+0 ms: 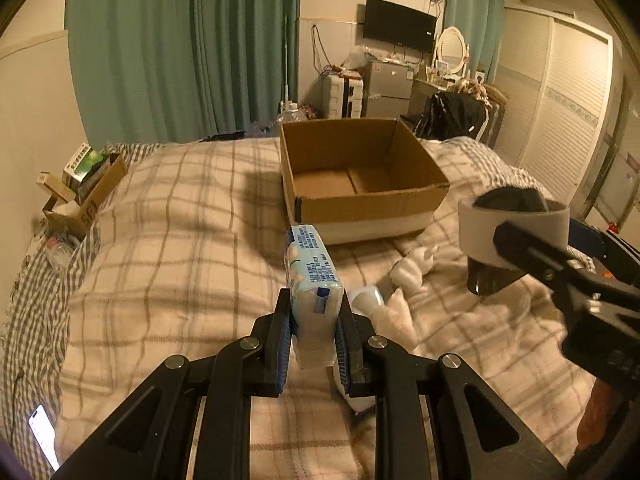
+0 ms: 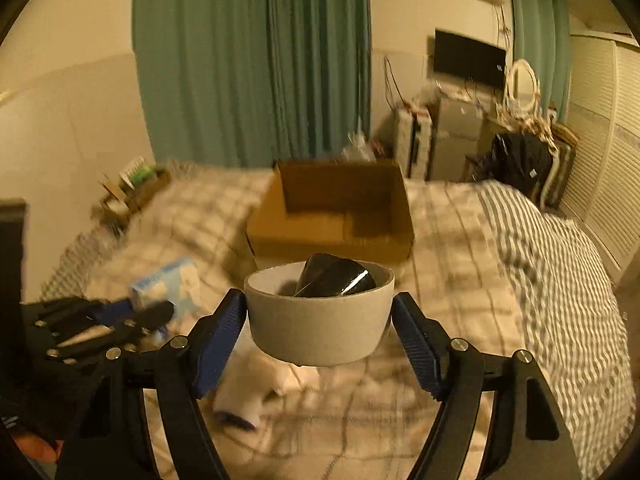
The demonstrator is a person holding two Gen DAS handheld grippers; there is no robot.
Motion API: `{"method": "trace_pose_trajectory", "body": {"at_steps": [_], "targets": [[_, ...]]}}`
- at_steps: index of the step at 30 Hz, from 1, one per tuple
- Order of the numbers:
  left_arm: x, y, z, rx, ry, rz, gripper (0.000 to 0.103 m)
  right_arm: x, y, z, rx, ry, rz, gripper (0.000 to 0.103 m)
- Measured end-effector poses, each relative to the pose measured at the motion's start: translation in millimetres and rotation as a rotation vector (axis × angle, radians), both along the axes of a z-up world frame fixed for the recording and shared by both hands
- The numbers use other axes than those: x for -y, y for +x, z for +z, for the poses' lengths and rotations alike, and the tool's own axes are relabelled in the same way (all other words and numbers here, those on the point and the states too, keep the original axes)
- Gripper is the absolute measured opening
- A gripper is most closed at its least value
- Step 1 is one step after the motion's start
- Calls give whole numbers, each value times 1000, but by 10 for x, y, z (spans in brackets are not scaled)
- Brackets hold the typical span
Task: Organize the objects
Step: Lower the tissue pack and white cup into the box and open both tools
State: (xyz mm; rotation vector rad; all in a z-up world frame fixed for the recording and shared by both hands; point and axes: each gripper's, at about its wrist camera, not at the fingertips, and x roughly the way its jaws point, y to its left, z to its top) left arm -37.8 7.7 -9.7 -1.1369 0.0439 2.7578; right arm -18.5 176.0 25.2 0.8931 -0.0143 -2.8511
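1. Left tool [image 1: 314,330]: clenched on a tissue pack [image 1: 312,276], its pads pressing both long sides. The pack is upright on edge, lifted clear of the bed [image 1: 168,240] and pointing toward the box [image 1: 360,176].
2. Right tool [image 2: 320,320]: grasping a grey bowl [image 2: 320,320] between its blue pads [image 2: 224,336], which touch the bowl wall on both sides. The bowl is held above the bed, in front of the box.
3. Bowl contents: a dark, glossy item [image 2: 336,276] lies tilted inside; what it is cannot be told.
4. Box: open cardboard, standing on the bed beyond both tools. Its visible floor holds nothing.
5. White items [image 1: 408,272] lie on the plaid cover between the two tools, just in front of the box; they are blurred in the right wrist view.
6. A phone [image 1: 44,432] with a lit screen lies at the near left edge of the bed.
7. A small carton [image 1: 84,192] with packets sits at the far left edge of the bed, well apart from the box.
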Motion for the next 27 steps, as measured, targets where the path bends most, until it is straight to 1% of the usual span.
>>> {"method": "trace_pose_trajectory", "body": {"at_steps": [1,2,3,4,5,6,7,8,9,10,13,15,20,23,25,27], "targets": [[-1,-6,15,-3,2,0,19,-4,-8,24,-10,-18,14,75],[-5,-31,38,-8,-1,0,19,35,-60,13,6,21,6,75],[-10,-58,53,-11,-6,1,19,121,-137,-34,25,110,2,75],[-13,-69,57,-13,-10,2,19,138,-163,-58,32,113,19,75],[-19,-100,63,-16,-13,0,19,116,-217,-91,58,68,45,75],[-22,-128,63,-17,-17,-2,19,92,-286,-125,83,34,40,75],[-22,-175,53,-15,-23,-1,19,95,-308,-141,84,41,36,75],[-25,-206,46,-13,-27,-1,19,94,-338,-147,83,19,65,75],[-30,-241,38,-12,-32,-2,19,68,-372,-165,96,-30,91,75],[-35,-292,26,-11,-37,-3,19,50,-417,-179,108,-52,91,75],[-42,-404,0,0,-36,-3,19,89,-531,-204,100,50,54,75],[-58,-501,2,5,-27,-9,19,89,-627,-205,105,46,63,75],[-147,-845,147,-17,-23,-32,19,84,-903,-18,65,78,73,75],[-208,-1115,247,-30,-19,-50,19,41,-1211,124,42,82,73,75],[-251,-1319,296,-31,-20,-64,19,-5,-1416,202,40,68,74,75],[-312,-1534,327,-46,-43,-74,19,-51,-1647,231,41,64,70,75]]}}
